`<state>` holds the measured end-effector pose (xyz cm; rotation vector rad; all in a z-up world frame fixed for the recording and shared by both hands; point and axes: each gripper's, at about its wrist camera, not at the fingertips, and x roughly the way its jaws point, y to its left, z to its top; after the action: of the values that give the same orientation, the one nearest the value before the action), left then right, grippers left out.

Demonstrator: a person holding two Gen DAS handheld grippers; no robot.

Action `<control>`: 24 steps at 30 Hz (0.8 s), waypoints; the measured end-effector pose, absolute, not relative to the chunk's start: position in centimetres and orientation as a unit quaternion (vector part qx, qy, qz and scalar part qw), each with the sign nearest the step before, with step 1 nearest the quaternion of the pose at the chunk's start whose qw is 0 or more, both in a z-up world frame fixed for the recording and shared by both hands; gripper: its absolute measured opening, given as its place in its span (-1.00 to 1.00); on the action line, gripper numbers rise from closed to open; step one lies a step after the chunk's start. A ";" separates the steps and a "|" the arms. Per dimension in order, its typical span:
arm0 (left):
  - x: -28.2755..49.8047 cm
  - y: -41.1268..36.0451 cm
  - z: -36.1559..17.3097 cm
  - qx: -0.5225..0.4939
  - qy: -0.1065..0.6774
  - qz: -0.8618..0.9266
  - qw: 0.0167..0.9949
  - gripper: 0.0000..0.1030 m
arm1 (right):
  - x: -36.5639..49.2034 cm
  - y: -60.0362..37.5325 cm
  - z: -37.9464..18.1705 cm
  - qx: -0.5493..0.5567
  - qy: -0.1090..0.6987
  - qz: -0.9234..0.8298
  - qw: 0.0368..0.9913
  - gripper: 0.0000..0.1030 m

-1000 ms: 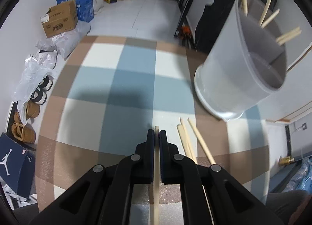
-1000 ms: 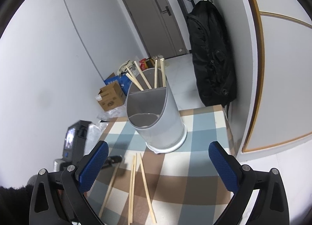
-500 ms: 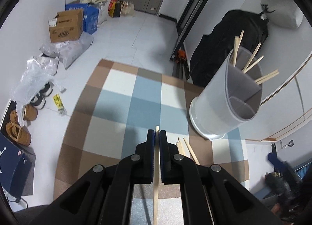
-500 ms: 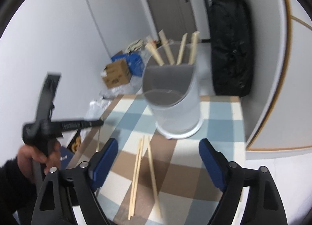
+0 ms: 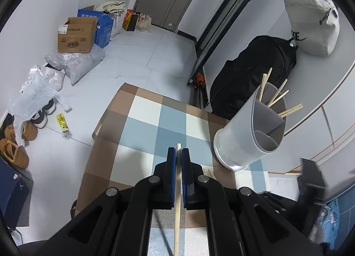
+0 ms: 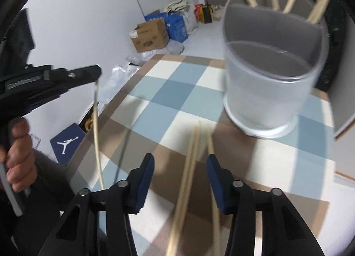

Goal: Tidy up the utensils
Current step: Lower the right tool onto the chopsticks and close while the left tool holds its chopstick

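A single wooden chopstick is clamped in my left gripper, which is shut on it above the checked tablecloth. In the right wrist view the same chopstick hangs down from that left gripper, held by a hand. A grey two-part utensil holder with several chopsticks in its back half stands at the right. My right gripper is low over a few loose chopsticks lying on the cloth. Its jaws are closing with the sticks between them, and the pads are not touching them. The holder stands just beyond.
The table's left edge drops to a floor with a cardboard box, plastic bags and shoes. A black backpack leans on the wall behind the holder. A dark shoe box sits below the table.
My right gripper has dropped toward the loose chopsticks and its jaws have narrowed from wide open. My left gripper has risen with its chopstick, so the table looks farther off.
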<state>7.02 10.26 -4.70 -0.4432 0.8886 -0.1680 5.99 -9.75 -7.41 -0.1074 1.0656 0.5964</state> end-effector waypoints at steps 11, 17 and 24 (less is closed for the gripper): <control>6.9 11.5 -4.3 -0.230 0.419 -0.088 0.874 -0.99 | 9.4 -6.6 -9.9 -0.077 0.525 0.259 0.807 -0.43; 6.9 11.9 -4.3 -0.245 0.416 -0.089 0.871 -0.99 | 10.1 -6.4 -10.1 -0.074 0.531 0.249 0.806 -0.44; 6.9 11.9 -4.2 -0.251 0.417 -0.093 0.869 -0.99 | 10.9 -4.9 -10.1 -0.081 0.542 0.254 0.797 -0.44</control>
<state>6.89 11.93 -4.19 -0.5250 0.8720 -0.1951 10.90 -4.93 -10.14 -0.1730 1.1642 0.5444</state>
